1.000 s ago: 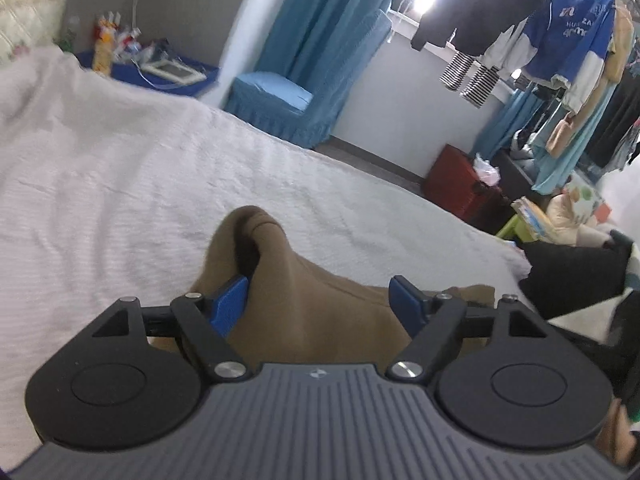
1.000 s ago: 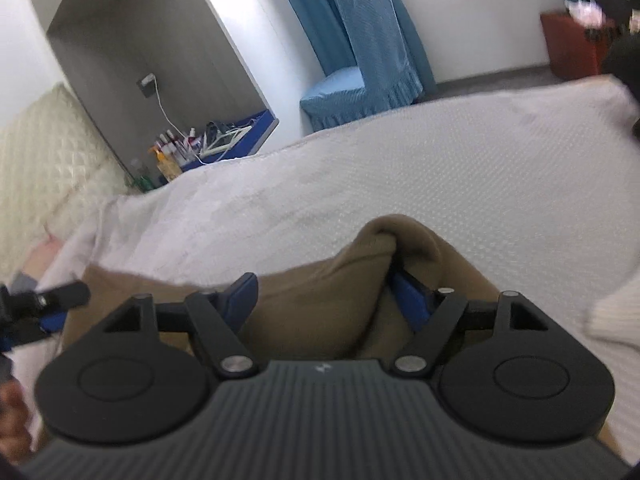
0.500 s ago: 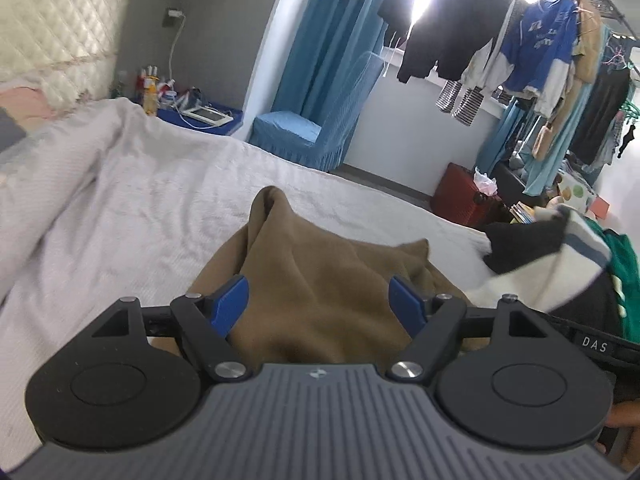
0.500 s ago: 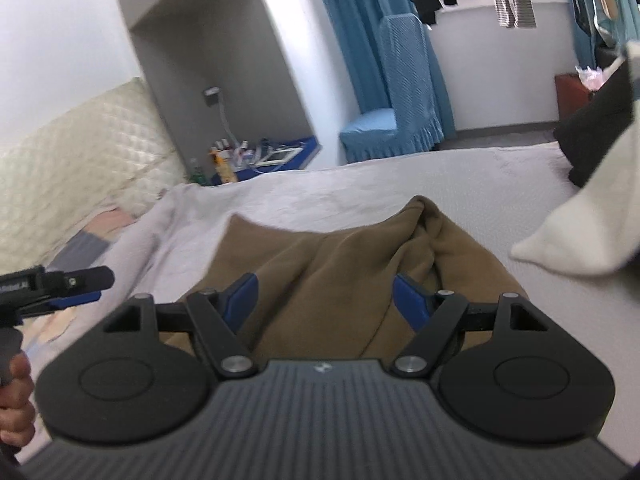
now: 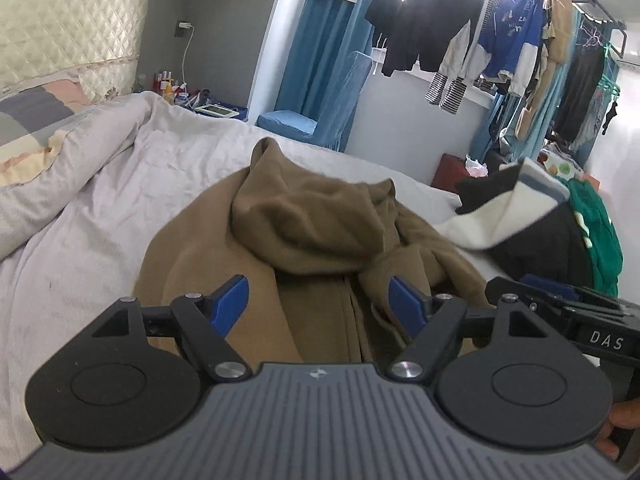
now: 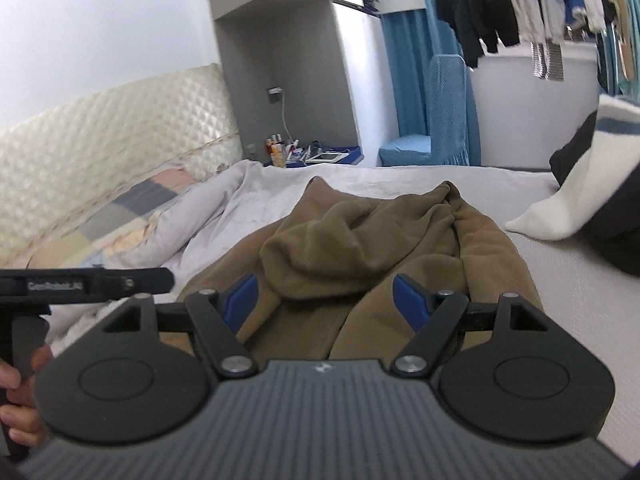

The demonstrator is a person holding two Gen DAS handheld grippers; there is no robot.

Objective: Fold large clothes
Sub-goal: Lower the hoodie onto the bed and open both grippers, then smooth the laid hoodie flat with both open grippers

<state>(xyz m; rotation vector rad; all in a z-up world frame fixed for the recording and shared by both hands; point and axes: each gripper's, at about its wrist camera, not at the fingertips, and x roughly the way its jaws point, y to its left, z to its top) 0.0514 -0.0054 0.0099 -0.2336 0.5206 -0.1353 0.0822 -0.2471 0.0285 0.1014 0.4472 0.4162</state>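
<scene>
A brown hooded jacket (image 5: 312,232) lies on the white bed (image 5: 100,220) with its hood bunched on top; it also shows in the right wrist view (image 6: 360,232). My left gripper (image 5: 318,300) is open, above the jacket's near part, holding nothing. My right gripper (image 6: 326,298) is open over the same jacket, just below the hood, holding nothing. The right gripper's body (image 5: 568,312) shows at the right edge of the left wrist view. The left gripper's body (image 6: 84,284) shows at the left of the right wrist view.
A pile of black, white and green clothes (image 5: 540,220) lies on the bed to the right of the jacket. A rumpled quilt (image 6: 140,232) lies by the padded headboard (image 6: 100,140). A blue chair (image 5: 320,112) and hanging clothes (image 5: 500,40) stand beyond the bed.
Both grippers have pulled back and risen from the jacket. Each had brown cloth bunched between its fingers a second ago; now the cloth lies on the bed and the whole hood shows.
</scene>
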